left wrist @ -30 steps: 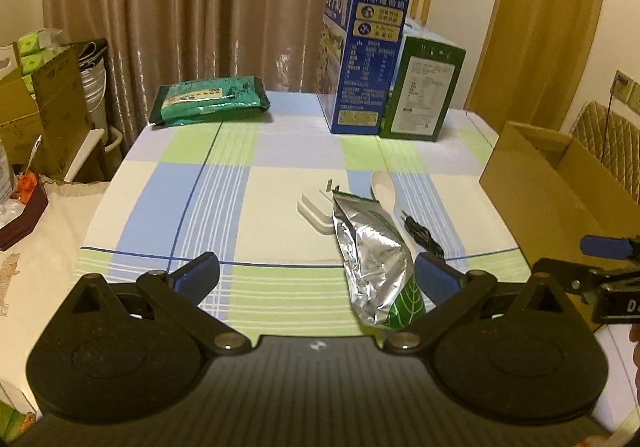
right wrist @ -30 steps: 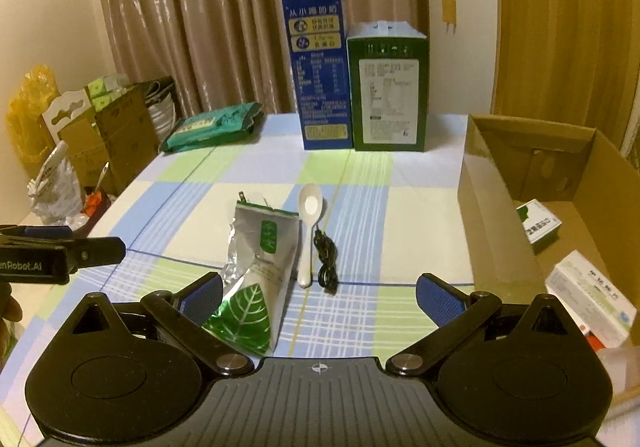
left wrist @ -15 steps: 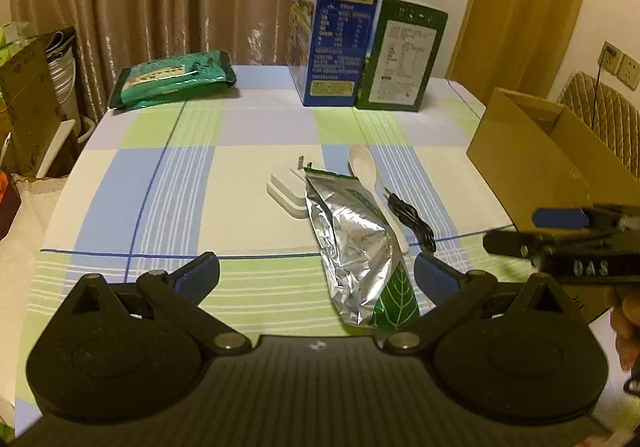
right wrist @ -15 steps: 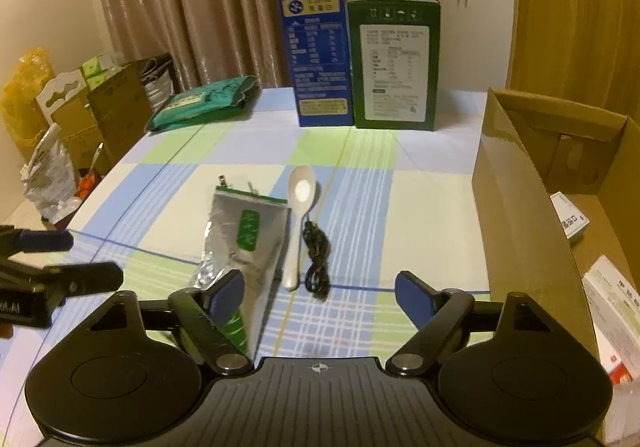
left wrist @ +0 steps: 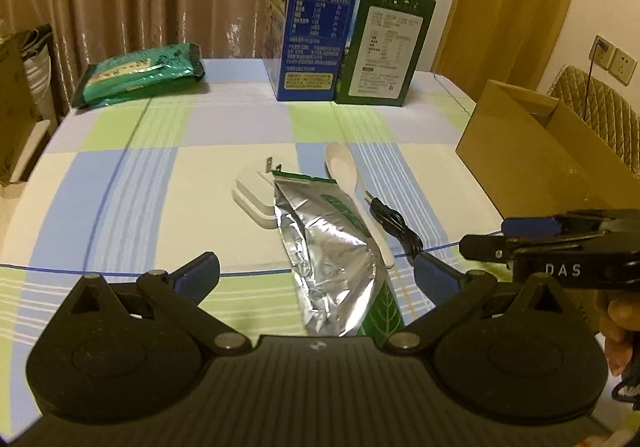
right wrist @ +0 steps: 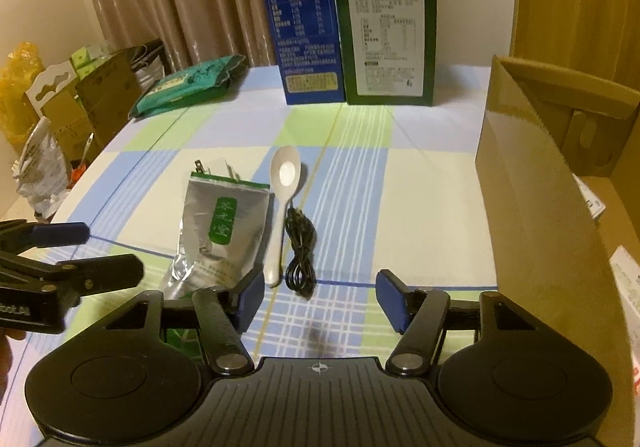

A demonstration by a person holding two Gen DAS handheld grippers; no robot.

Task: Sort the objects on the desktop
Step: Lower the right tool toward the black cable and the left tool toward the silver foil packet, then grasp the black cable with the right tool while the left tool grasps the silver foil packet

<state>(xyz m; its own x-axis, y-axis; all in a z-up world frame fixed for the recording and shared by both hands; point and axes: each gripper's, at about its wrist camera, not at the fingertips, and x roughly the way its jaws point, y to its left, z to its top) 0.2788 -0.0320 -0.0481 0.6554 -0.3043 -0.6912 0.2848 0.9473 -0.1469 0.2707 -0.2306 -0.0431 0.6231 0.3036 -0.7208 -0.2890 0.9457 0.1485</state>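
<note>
Left wrist view first: the left gripper hangs over the near edge of the table with its jaws spread wide and nothing pinched. Between them and just ahead lies the silver foil pouch, its green end nearest the camera. A white charger peeks out from under the pouch's far left corner, plug prongs up. Right beside the pouch sits the white spoon, then the black cable, all mid-table. The right gripper shows side-on at the right edge. The cardboard box stands at the table's right side.

Over to the right wrist view: the right gripper's jaws are closing, yet nothing sits between the pads, only bare cloth. The cable and spoon handle lie just ahead of them, and the pouch sits partly behind the left finger. The box fills the right, with packets already inside. The blue carton, green carton and green packet hold the far edge.

My read: the cable is the likely target here. To do it well, come down over the bundled coil rather than a loose end, keep clear of the spoon handle alongside, and press together only once both pads straddle the loops.
</note>
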